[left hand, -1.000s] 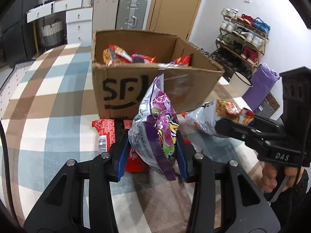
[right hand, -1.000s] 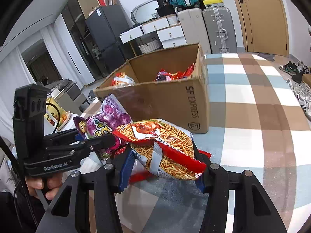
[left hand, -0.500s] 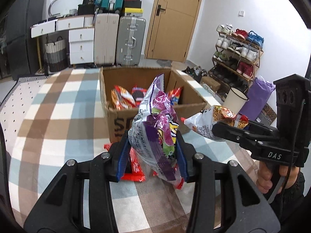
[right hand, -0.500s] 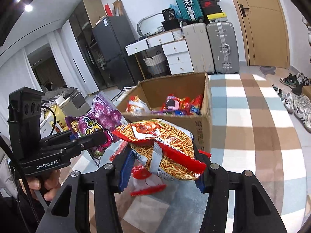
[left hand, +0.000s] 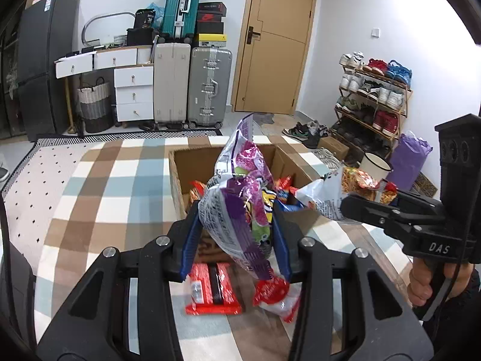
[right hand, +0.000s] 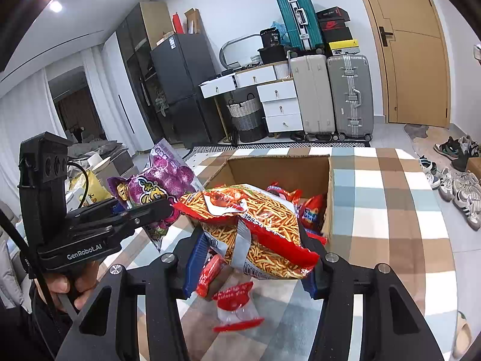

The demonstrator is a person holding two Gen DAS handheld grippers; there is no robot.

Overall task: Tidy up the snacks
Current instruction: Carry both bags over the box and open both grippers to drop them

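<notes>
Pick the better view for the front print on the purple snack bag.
Right wrist view: the purple snack bag, clamped in the left gripper, shows its printed front side-on. Left wrist view shows only its crumpled back between the pads, text and barcode side.

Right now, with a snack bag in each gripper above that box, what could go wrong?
1. The purple bag hangs tilted in the left gripper, held only across its middle; it might slip.
2. The noodle bag in the right gripper sits close beside the purple one; they could bump over the box.
3. Two red packets lie on the rug in front of the box and could be forgotten.
</notes>
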